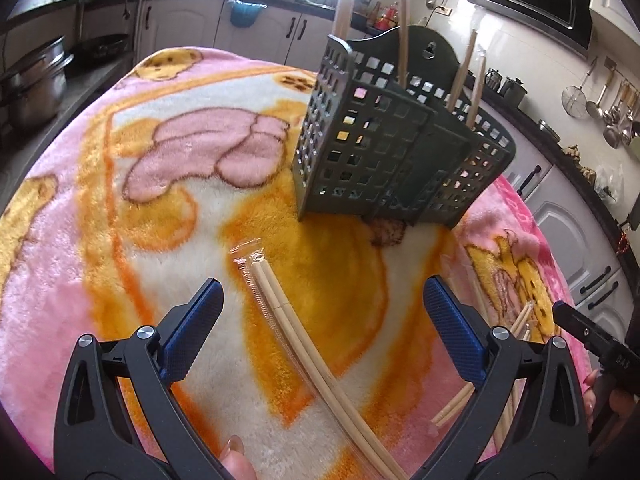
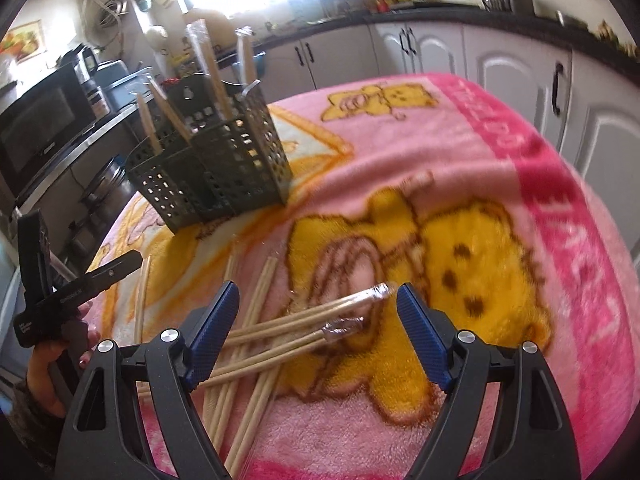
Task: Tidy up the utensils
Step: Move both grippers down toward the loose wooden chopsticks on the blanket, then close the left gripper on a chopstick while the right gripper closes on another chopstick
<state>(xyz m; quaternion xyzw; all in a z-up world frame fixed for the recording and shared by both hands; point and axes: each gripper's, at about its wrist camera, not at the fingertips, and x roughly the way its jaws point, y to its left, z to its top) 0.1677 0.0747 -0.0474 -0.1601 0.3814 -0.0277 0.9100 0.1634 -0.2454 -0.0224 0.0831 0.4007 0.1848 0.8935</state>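
Both grippers coming down on wrapped chopsticks

My left gripper [image 1: 322, 312], jaws apart, straddles one pair of chopsticks [image 1: 280, 304]; my right gripper [image 2: 318, 312], also apart, hangs over the pile [image 2: 280, 332]. I'd centre one pair before closing; the basket [image 1: 384, 148] stands ahead.

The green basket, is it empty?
No, the green basket already has several wrapped chopsticks standing up in it.
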